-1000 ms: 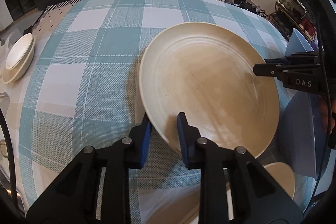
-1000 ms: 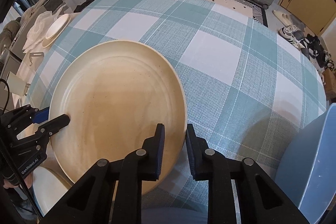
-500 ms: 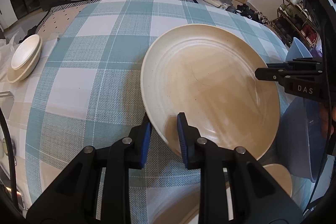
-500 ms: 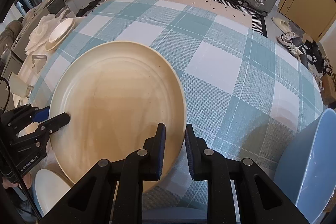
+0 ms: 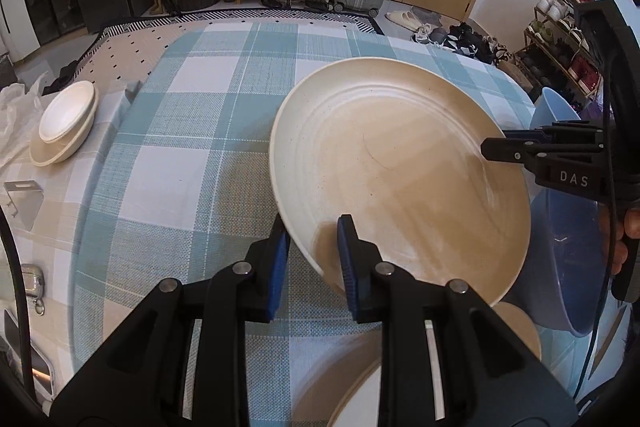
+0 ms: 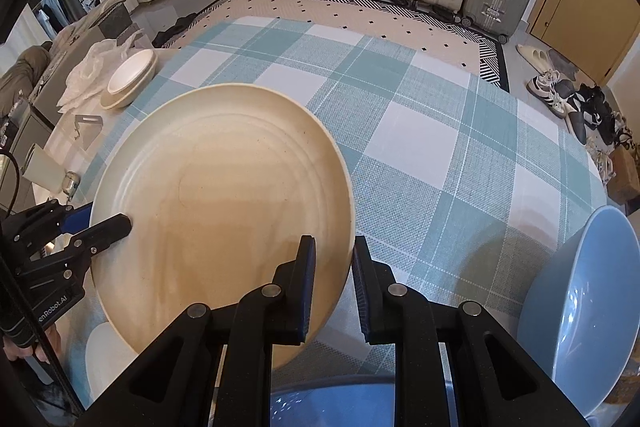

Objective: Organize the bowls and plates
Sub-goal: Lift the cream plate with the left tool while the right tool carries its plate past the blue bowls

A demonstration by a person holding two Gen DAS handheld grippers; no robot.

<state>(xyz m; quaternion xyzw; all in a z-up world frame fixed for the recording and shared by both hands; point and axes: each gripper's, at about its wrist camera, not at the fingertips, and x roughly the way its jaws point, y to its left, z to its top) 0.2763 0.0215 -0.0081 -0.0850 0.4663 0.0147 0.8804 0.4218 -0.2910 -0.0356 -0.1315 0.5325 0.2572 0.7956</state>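
Observation:
A large cream plate (image 5: 400,179) (image 6: 224,203) hangs tilted above the checked tablecloth, held at two opposite rims. My left gripper (image 5: 310,227) is shut on its near-left rim, one pad above and one below; the right wrist view shows this gripper (image 6: 116,227) at the plate's left edge. My right gripper (image 6: 334,247) is shut on the right rim, and it appears again (image 5: 492,147) at the plate's right side in the left wrist view. A stack of small cream bowls (image 5: 64,123) (image 6: 128,79) sits at the table's far left.
A blue bowl (image 5: 560,267) (image 6: 580,307) stands at the right, and another blue dish (image 6: 332,403) lies under my right gripper. Cream plates (image 5: 516,327) lie below the held plate. A metal bracket (image 5: 22,195) and a plastic bag (image 6: 92,71) sit along the left edge.
Both grippers have risen together with the plate gripped between them. The table has dropped away, and more of the room beyond it shows.

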